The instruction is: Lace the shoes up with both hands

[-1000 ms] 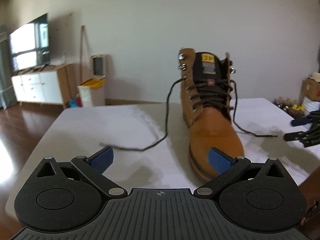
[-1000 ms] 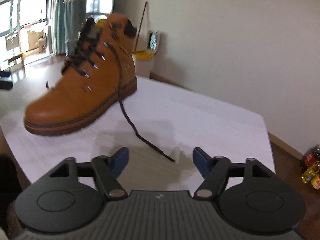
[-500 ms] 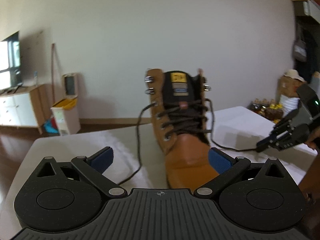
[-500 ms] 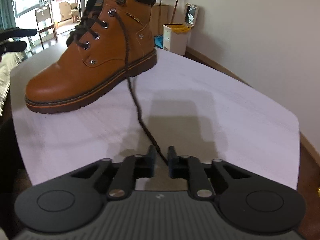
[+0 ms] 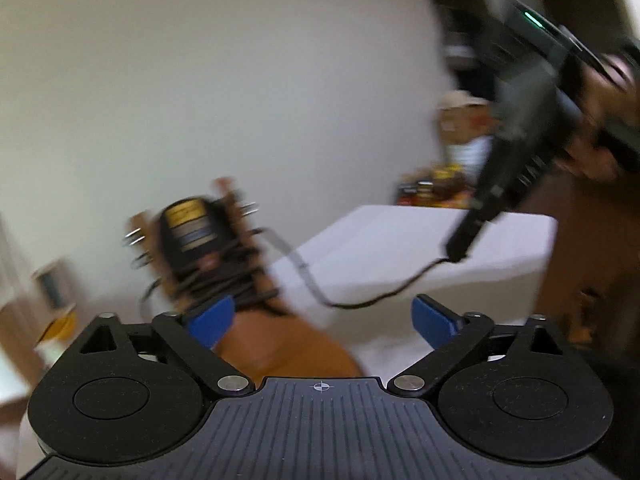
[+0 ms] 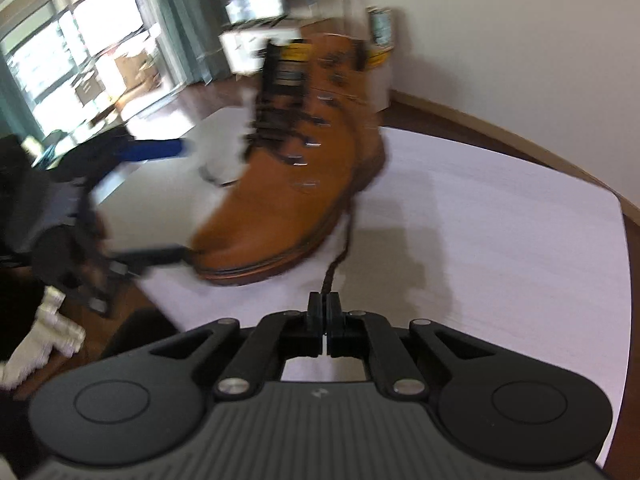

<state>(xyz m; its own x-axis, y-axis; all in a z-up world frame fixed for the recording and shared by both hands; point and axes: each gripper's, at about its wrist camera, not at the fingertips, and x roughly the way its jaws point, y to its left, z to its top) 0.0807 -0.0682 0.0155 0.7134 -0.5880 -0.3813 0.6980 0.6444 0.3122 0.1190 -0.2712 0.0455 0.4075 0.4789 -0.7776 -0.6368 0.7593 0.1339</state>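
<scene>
Now that your right hand-held gripper point(image 6: 324, 307) has pressed together on the lace end point(image 6: 335, 264) and lifted it beside the boot point(image 6: 296, 184) on the worktop point(image 6: 500, 240), your left hand-held gripper point(image 5: 320, 322) is closing near the boot's toe, nothing between its pads; the other lace waits.

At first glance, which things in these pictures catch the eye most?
The tan boot stands on the white table, its dark laces half done. The right tool is shut on the lace end, lifting it. The left tool, jaws closing with nothing between them, hovers near the boot's toe.
</scene>
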